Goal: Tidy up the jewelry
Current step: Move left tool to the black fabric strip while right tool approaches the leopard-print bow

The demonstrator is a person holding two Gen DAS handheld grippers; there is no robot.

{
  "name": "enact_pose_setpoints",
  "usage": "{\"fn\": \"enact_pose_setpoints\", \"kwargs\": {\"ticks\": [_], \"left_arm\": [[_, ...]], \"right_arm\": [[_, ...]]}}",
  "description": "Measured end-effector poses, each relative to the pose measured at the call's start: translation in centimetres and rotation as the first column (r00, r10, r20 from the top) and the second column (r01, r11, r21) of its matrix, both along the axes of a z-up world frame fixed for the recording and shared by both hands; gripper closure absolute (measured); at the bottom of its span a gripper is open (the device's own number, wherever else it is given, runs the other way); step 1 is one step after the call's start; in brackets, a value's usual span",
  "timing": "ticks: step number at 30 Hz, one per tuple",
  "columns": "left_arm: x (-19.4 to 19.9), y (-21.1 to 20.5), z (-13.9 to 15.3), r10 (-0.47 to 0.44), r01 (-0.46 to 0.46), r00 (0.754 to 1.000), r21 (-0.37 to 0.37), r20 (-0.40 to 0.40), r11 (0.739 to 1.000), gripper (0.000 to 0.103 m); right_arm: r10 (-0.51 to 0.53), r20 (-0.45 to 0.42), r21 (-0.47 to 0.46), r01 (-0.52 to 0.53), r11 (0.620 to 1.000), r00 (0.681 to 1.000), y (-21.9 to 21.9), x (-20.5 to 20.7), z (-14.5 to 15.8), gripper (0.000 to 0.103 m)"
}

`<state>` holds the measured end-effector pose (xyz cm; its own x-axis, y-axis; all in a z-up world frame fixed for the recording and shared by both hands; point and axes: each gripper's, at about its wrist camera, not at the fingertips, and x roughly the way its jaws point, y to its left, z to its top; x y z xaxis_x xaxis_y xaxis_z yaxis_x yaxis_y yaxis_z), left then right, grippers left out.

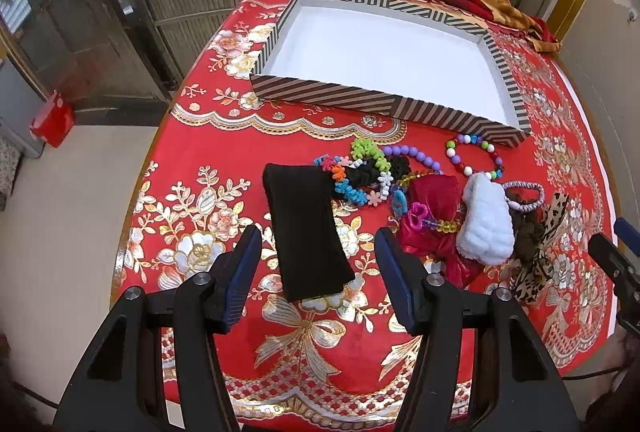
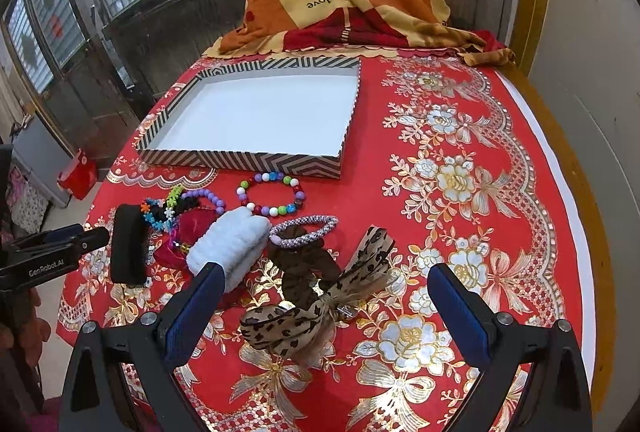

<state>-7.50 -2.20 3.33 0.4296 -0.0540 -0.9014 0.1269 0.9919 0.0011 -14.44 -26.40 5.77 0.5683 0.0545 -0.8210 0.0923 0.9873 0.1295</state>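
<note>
Both hand-held grippers, left (image 1: 318, 272) and right (image 2: 324, 316), spread wide, holding nothing. Jewelry pile (image 2: 224, 228) just in front of striped tray (image 2: 240, 162), nothing inside yet.

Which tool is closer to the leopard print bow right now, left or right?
Right. The right tool is open with the leopard print bow lying between its fingers. The left tool is open over the black headband, several items away.

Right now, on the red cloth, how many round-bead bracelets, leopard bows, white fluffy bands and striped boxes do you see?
Round-bead bracelets: 2 (purple bracelet, multicolour bracelet)
Leopard bow: 1
White fluffy band: 1
Striped box: 1
Total: 5
</note>
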Motion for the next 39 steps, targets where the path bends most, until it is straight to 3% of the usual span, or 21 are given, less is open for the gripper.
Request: {"fn": "enact_pose_setpoints", "kwargs": {"ticks": [4,9,14,16,26,39], "left_arm": [[-0.4,-0.8,-0.3,-0.013,0.013,1.000,0.034,-0.004,0.999,0.045],[-0.6,-1.1,-0.3,-0.029,0.029,0.999,0.007,-0.017,1.000,0.045],[-1.1,-1.6,0.5,-0.058,0.058,0.998,-0.025,0.018,0.998,0.045],[-1.1,-1.9,0.5,-0.063,0.063,0.998,0.003,0.027,0.998,0.045],[-1.2,-2.8,-0.4,-0.130,0.134,0.989,0.059,-0.063,0.989,0.045],[0.1,-2.0,-0.6,-0.078,0.079,0.997,0.113,-0.019,0.990,0.045]], "right_arm": [[0.001,-0.003,0.000,-0.001,1.000,1.000,-0.1,0.1,-0.1,0.002],[-0.002,-0.006,0.002,0.002,1.000,1.000,-0.3,0.2,-0.2,0.002],[-0.010,-0.014,0.011,0.010,1.000,1.000,-0.8,0.3,-0.5,0.002],[-0.012,-0.017,0.014,0.012,1.000,1.000,-0.9,0.3,-0.5,0.002],[-0.007,-0.021,0.000,0.007,1.000,1.000,-0.9,0.5,-0.5,0.002],[-0.066,-0.026,0.022,0.066,0.998,0.998,-1.8,0.0,-1.1,0.002]]}}
